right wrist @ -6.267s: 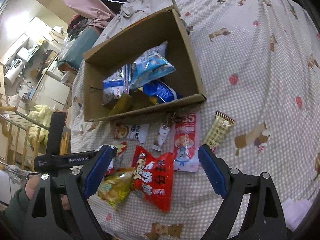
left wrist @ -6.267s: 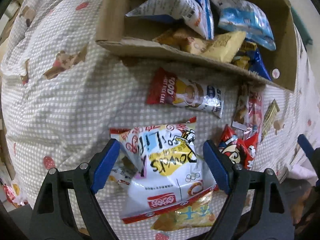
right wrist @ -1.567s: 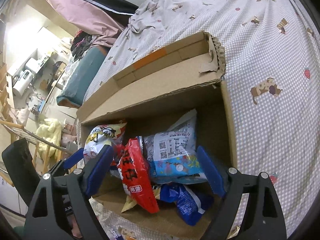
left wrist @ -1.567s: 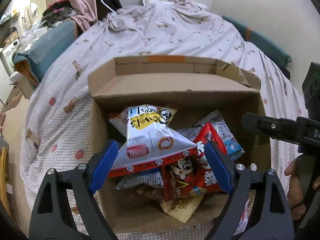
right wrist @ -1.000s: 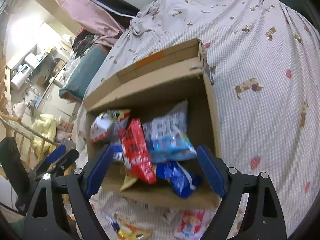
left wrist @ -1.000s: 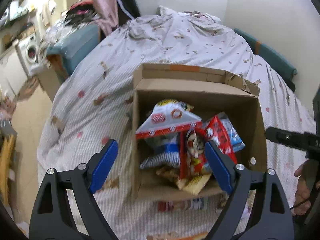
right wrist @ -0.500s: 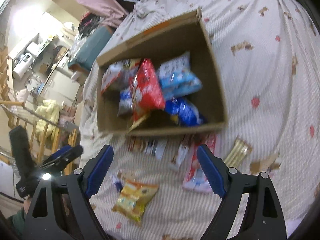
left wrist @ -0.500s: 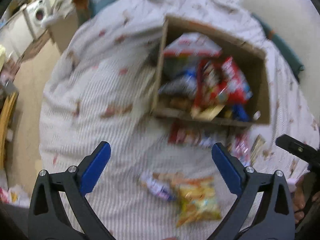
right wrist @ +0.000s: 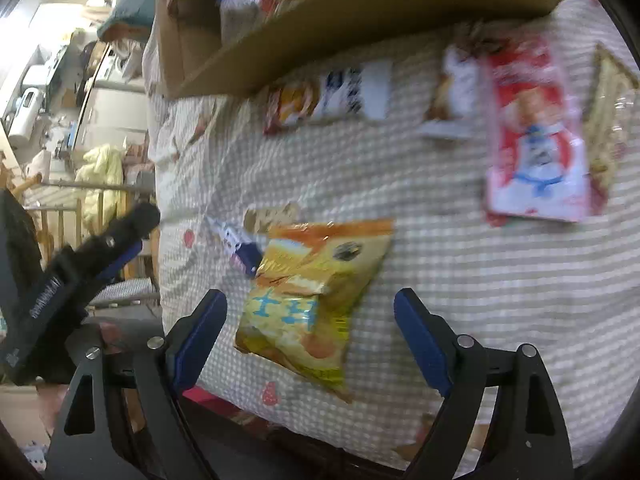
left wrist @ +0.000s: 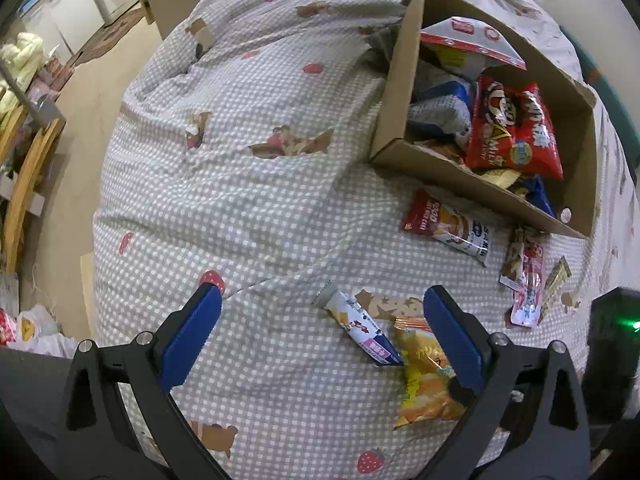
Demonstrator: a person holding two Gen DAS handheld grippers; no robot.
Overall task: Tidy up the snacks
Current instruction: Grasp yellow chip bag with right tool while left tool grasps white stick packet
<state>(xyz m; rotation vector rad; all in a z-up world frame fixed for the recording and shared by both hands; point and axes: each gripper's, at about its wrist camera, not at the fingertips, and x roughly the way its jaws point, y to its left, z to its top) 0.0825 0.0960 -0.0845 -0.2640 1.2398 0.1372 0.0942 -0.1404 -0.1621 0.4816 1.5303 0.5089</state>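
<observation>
yellow chip bag (right wrist: 316, 300) on the bed looks light, crinkly, slippery, crushable, so pinch a sealed edge; right gripper (right wrist: 310, 320) gapes empty over it, left gripper (left wrist: 320, 328) also wide, empty.

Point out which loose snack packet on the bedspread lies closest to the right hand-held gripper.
The yellow-orange chip bag: it lies between the open fingers of the right hand-held gripper, while the red packets and the wafer bar sit farther off, near the cardboard box.

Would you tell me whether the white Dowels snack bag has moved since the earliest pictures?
Yes. The white bag went from the bedspread in front of the cardboard box into it.
</observation>
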